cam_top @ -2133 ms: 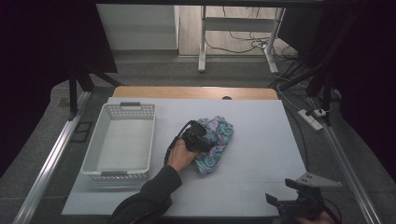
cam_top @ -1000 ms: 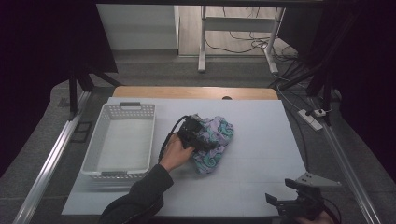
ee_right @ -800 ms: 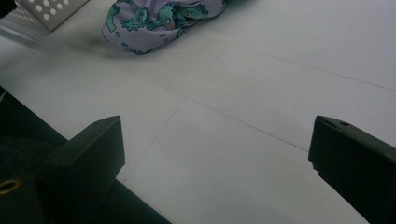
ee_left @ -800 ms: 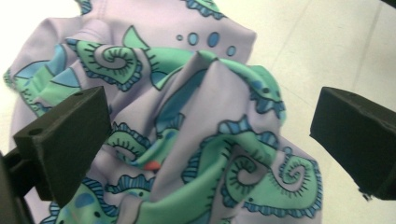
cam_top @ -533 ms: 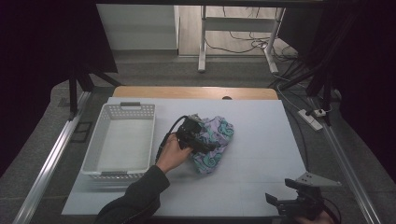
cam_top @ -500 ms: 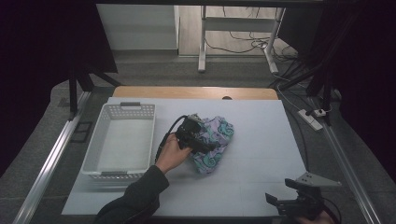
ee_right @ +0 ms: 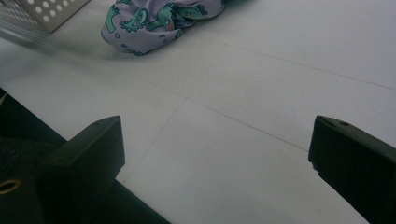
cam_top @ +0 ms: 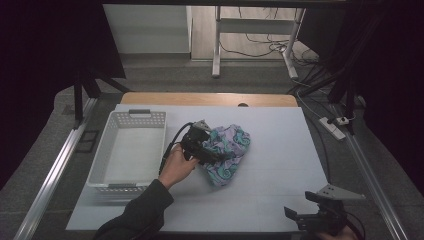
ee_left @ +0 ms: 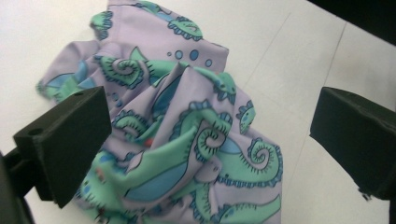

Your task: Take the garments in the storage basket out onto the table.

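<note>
Item: crumpled patterned cloth (cam_top: 226,152), lilac with green-blue swirls, lay mid-table, at three o'clock from the white basket (cam_top: 131,151).

Left gripper (ee_left: 210,140) hovered over the cloth's nine o'clock edge, jaws spread wide either side of a raised fold and gripping nothing, likely lined up for a pinch.

Right gripper (cam_top: 320,216) sat parked at the table's five o'clock corner, jaws wide, empty, apparently idle.

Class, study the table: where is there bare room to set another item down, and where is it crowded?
Free: the white table between the crumpled cloth and its right edge, and the near strip ahead of the right gripper. The basket looks unfilled. Crowded: between basket and cloth, where the left gripper works.
</note>
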Motion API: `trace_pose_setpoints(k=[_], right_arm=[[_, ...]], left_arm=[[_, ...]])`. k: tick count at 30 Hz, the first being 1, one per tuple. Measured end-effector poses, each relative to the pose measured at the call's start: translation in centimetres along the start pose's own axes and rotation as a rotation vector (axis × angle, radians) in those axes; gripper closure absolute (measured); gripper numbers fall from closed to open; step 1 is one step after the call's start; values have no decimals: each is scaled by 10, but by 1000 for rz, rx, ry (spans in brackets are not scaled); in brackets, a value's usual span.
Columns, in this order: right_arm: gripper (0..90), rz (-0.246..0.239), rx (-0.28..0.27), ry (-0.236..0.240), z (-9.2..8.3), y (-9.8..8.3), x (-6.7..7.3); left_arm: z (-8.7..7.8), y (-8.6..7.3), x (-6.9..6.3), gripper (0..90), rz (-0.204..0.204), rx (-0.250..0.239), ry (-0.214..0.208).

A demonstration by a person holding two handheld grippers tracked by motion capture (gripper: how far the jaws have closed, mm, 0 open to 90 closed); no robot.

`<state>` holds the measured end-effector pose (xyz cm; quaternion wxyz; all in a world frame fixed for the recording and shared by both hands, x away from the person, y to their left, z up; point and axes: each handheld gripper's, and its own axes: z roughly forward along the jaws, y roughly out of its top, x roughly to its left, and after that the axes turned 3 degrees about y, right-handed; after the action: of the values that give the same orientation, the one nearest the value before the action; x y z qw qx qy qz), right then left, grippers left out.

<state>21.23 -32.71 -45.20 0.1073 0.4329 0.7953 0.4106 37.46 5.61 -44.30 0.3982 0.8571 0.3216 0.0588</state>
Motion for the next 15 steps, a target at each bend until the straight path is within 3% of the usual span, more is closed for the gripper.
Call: trace_pose_setpoints(k=[15], right_arm=[[33,0,-4,-9,0,0,0]], left_arm=[[-34,-22,-6,0,-14,-48,20]])
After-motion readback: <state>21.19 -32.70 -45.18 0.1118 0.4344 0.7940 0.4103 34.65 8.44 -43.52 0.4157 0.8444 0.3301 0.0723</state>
